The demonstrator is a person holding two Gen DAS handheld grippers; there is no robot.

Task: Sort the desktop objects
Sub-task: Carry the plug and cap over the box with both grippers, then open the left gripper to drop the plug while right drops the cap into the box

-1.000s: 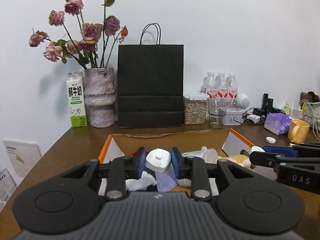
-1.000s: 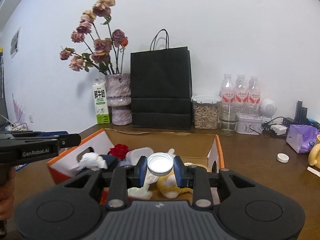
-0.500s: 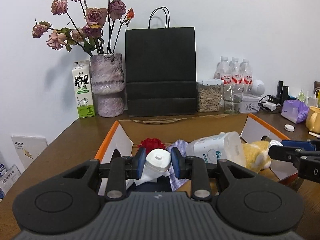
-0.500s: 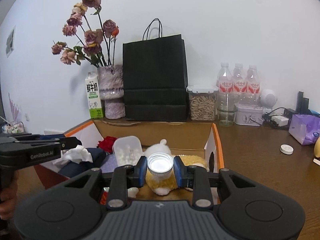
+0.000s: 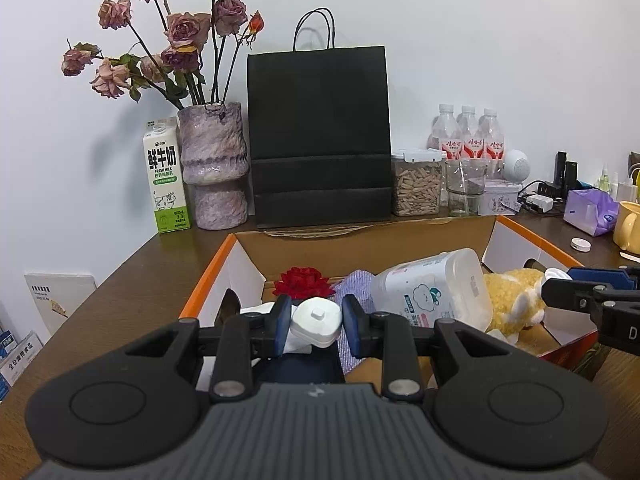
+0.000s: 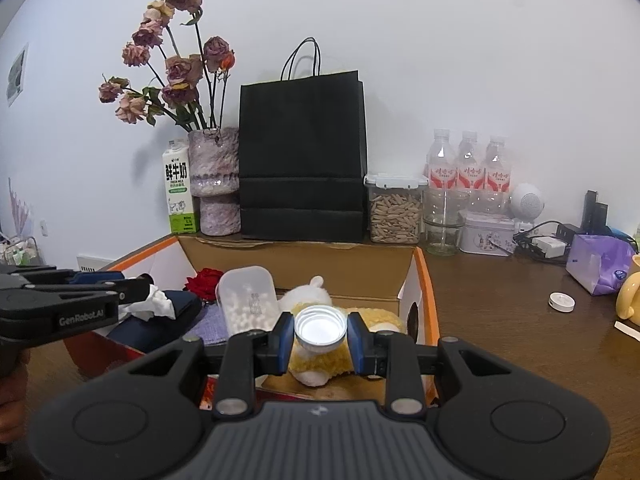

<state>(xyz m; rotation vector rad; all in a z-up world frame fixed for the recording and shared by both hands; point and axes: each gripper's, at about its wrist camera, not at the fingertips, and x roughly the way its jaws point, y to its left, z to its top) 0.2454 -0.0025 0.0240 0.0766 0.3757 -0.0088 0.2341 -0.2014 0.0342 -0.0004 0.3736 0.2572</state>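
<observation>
Cardboard box (image 5: 248, 260) already holding sorted items; left gripper (image 5: 313, 322) clamping white cap (image 5: 316, 320), right gripper (image 6: 320, 330) clamping round lid (image 6: 320, 326); both awaiting deposit.

Even bright light, sharp focus, bowed edges (fisheye), soft shadows
</observation>
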